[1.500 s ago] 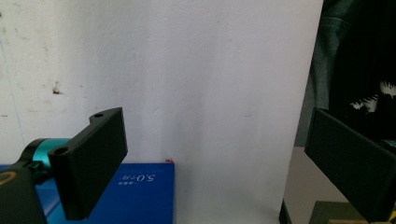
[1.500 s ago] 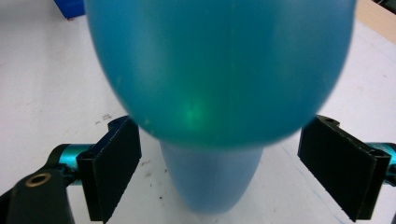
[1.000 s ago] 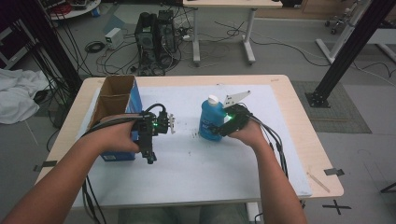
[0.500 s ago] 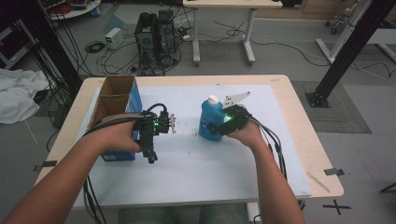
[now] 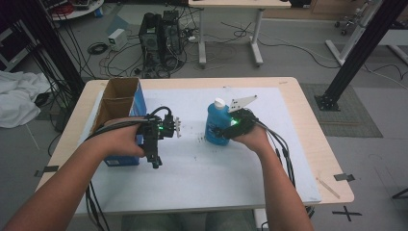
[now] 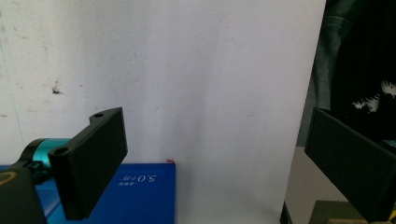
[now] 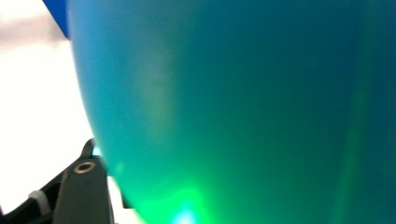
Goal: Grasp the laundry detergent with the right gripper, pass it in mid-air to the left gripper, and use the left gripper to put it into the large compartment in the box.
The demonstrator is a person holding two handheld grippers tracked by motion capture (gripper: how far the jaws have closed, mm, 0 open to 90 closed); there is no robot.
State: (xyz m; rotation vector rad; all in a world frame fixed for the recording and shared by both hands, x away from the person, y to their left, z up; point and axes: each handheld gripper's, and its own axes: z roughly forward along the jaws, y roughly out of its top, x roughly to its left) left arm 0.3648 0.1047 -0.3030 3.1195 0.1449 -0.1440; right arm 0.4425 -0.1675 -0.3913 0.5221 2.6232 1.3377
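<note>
Blue bottle (image 5: pixel 217 124) stands upright between the closing right hand-held gripper (image 5: pixel 226 130) jaws.

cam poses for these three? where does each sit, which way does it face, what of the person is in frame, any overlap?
High view: above the person's side, facing forward and down on the table; both forearms, left hand-held gripper, right hand-held gripper.
Left gripper view: rides the left hand-held gripper, looking down between open jaws at the white mat; blue box at bottom.
Right gripper view: rides the right one, pressed close to the blue bottle, which sits between its closing jaws.
Shared: the bottle and box also show from high.
</note>
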